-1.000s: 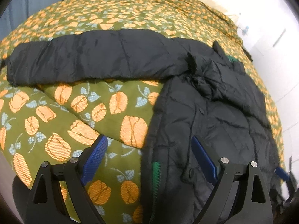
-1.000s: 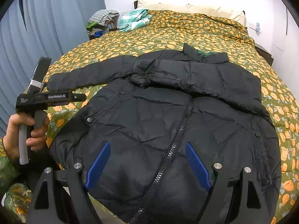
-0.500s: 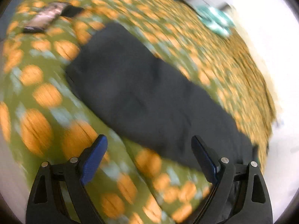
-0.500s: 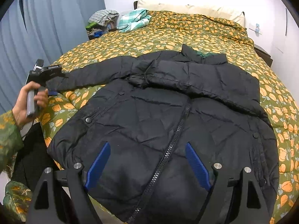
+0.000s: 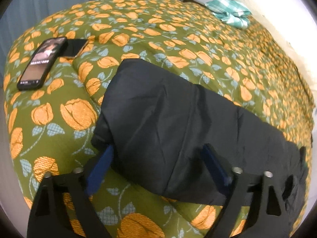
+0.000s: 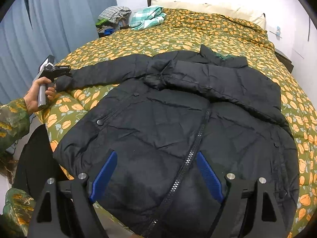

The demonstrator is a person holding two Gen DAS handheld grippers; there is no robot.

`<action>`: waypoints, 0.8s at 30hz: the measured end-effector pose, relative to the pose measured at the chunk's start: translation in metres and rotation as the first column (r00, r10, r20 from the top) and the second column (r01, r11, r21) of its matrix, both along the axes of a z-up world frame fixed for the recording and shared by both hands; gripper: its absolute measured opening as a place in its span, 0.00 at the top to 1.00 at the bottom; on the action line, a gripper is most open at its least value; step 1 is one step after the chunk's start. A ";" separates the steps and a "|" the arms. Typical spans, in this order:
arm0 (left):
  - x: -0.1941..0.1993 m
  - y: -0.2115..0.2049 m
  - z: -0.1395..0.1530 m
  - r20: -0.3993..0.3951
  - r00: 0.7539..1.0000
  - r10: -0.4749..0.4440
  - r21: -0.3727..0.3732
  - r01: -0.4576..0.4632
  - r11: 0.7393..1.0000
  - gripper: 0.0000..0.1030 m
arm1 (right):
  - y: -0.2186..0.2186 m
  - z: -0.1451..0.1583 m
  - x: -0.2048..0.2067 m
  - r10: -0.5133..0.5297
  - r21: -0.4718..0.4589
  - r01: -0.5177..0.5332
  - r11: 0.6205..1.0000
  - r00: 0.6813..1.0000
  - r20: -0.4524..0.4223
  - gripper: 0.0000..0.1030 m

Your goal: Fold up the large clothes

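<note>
The left gripper (image 5: 158, 164) has two black angular finger frames with triangular cut-outs, each carrying round silver screw heads near the top, and blue ribbed pads (image 5: 100, 171) on the inner faces. The right gripper (image 6: 156, 175) is built the same way: black frames, triangular openings, silver screws and bright blue textured pads (image 6: 209, 175). Seen from the right wrist camera, the left gripper's body is a black block with small white lettering too small to read, a pale grey top part and a grey handle. The left hand (image 6: 38, 94) is bare skin, and its sleeve (image 6: 12, 119) is green with a mottled golden-yellow pattern.
</note>
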State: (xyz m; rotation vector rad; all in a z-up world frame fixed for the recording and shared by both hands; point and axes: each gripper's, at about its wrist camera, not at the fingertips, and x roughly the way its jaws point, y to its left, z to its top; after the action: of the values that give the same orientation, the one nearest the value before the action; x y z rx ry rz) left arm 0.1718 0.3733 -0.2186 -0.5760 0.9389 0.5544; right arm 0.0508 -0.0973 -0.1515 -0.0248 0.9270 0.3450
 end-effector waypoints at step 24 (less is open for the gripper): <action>0.015 0.017 0.003 -0.078 0.993 -0.084 0.083 0.091 0.992 0.78 | 0.006 -0.001 -0.004 0.007 0.005 -0.007 1.000 1.000 -0.015 0.18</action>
State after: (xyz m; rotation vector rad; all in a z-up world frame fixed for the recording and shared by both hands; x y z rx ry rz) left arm 0.1871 0.3903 -0.2159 -0.4367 1.0004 0.5378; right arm 0.0468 -0.0916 -0.1525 -0.0207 0.9415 0.3545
